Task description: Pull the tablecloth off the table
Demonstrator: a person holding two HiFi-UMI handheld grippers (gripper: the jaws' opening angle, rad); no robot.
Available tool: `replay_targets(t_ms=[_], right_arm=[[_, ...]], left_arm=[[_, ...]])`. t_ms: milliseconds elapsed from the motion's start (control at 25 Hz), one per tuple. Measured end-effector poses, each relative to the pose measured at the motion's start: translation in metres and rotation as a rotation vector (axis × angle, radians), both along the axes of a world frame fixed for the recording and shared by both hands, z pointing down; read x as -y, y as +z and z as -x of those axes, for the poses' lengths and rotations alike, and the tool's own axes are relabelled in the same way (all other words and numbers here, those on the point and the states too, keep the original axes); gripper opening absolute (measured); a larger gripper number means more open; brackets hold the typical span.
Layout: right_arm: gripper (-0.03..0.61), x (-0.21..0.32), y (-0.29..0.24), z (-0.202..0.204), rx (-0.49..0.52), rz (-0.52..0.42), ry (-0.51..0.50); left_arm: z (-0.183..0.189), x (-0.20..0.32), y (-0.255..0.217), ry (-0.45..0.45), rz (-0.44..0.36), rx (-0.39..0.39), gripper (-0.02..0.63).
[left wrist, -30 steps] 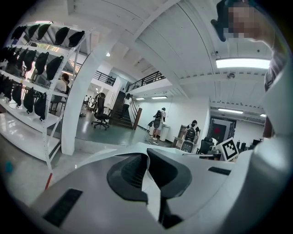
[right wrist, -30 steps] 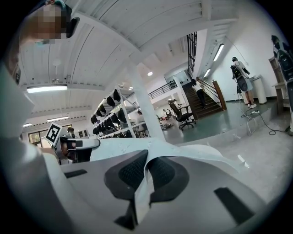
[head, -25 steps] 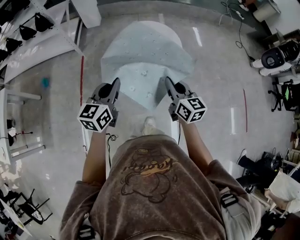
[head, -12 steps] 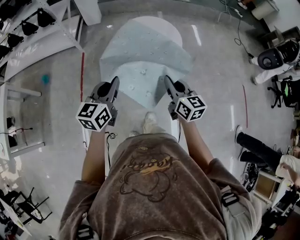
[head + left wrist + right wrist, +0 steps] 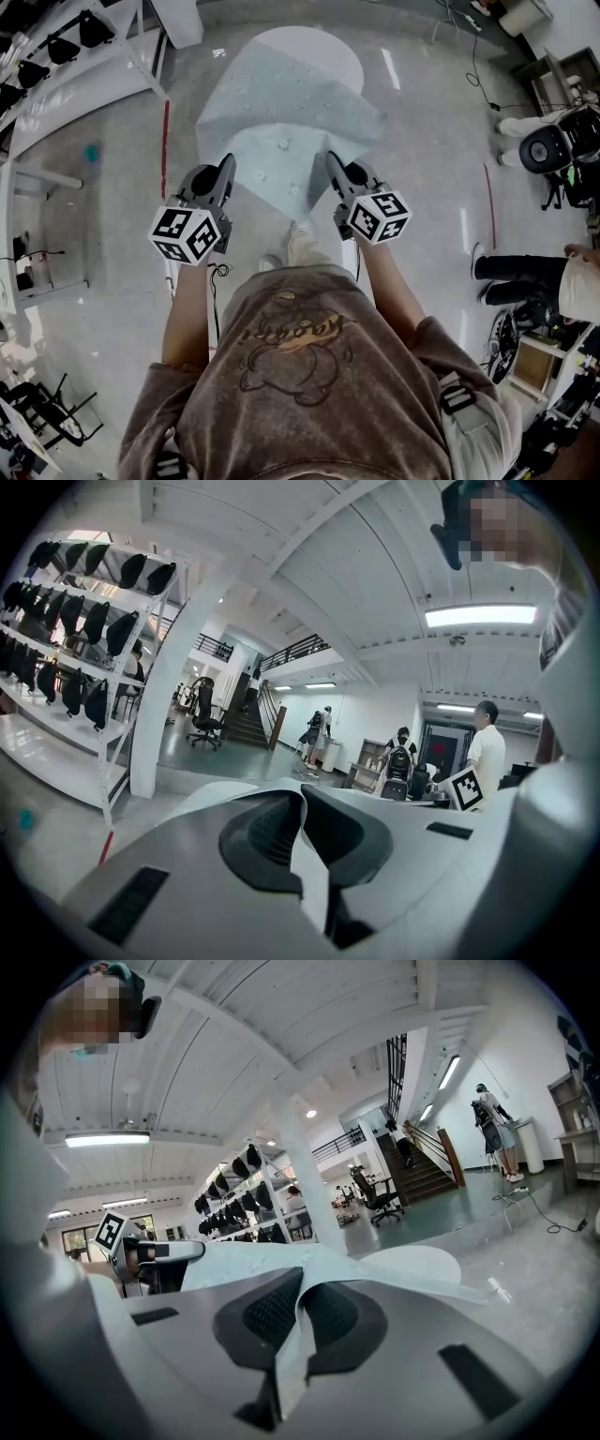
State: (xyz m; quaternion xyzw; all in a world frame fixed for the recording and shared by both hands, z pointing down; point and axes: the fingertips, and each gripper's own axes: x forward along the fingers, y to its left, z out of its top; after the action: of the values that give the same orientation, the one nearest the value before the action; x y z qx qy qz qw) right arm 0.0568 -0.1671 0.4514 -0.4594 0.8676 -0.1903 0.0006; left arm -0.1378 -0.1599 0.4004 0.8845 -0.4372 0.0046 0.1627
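Matt pale cloth tablecloth (image 5: 281,122) over a glossy, polished floor (image 5: 122,309).

One pale tablecloth (image 5: 281,122) and one round white table (image 5: 323,47). Two grippers, the left gripper (image 5: 228,161) and the right gripper (image 5: 330,157), each carrying one marker cube (image 5: 187,234), so two cubes in all. One person (image 5: 309,375) with two bare forearms. Two red floor lines (image 5: 165,141). One teal spot (image 5: 91,152) on the floor. One bystander (image 5: 525,272) at the right edge. In the left gripper view, at least three far-off people (image 5: 486,747), one office chair (image 5: 204,726), one staircase (image 5: 246,726)
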Motion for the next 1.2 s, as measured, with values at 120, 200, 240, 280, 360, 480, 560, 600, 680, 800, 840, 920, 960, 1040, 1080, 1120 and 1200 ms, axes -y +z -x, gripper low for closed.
replay_targets(t_ms=[120,200,240,280,360,480,560,600,680,800,840,920,960,1040,1080,1120,1200], right_arm=[[0.009,-0.014,0.001,0.006,0.001,-0.003,-0.005],[0.009,-0.023,0.002,0.006,0.003,-0.004,-0.006],[0.009,-0.026,0.003,0.006,0.003,-0.003,-0.006],[0.009,-0.029,0.003,0.006,0.002,-0.002,-0.004],[0.009,-0.035,0.003,0.008,-0.001,0.0,-0.001],[0.009,-0.046,0.003,0.016,-0.003,-0.002,0.003],[0.009,-0.053,0.004,0.021,-0.005,-0.006,0.005],[0.009,-0.057,0.005,0.023,-0.007,-0.007,0.005],[0.009,-0.066,0.006,0.023,-0.011,-0.007,0.003],[0.011,-0.079,0.007,0.02,-0.014,-0.002,-0.004],[0.011,-0.082,0.007,0.019,-0.016,0.0,-0.007],[0.009,-0.085,0.008,0.021,-0.02,0.005,-0.021],[0.009,-0.088,0.008,0.024,-0.023,0.005,-0.031],[0.009,-0.095,0.009,0.033,-0.025,0.003,-0.052],[0.009,-0.099,0.01,0.037,-0.025,0.003,-0.063],[0.009,-0.101,0.009,0.039,-0.026,0.003,-0.073],[0.009,-0.1,0.008,0.039,-0.026,0.008,-0.094]], left_arm=[[0.006,-0.015,0.001,0.0,0.0,-0.005,0.02],[0.007,-0.023,0.001,0.001,-0.002,-0.004,0.02],[0.006,-0.027,0.001,0.003,-0.004,-0.002,0.02],[0.006,-0.03,0.0,0.005,-0.006,0.001,0.02],[0.007,-0.035,0.0,0.009,-0.007,0.003,0.02],[0.015,-0.045,0.001,0.015,-0.006,-0.001,0.02],[0.02,-0.053,0.001,0.02,-0.006,-0.002,0.02],[0.022,-0.056,0.001,0.023,-0.007,-0.002,0.02],[0.022,-0.065,0.001,0.027,-0.012,0.003,0.02],[0.017,-0.078,0.0,0.026,-0.017,0.01,0.02],[0.016,-0.081,0.0,0.023,-0.015,0.008,0.02],[0.018,-0.086,0.002,0.01,-0.007,0.001,0.02],[0.022,-0.089,0.003,0.002,-0.004,-0.003,0.02],[0.031,-0.099,0.005,-0.015,-0.001,-0.01,0.02],[0.034,-0.104,0.006,-0.024,0.001,-0.011,0.02],[0.037,-0.107,0.005,-0.033,0.003,-0.013,0.02],[0.036,-0.108,0.004,-0.051,0.008,-0.012,0.02]])
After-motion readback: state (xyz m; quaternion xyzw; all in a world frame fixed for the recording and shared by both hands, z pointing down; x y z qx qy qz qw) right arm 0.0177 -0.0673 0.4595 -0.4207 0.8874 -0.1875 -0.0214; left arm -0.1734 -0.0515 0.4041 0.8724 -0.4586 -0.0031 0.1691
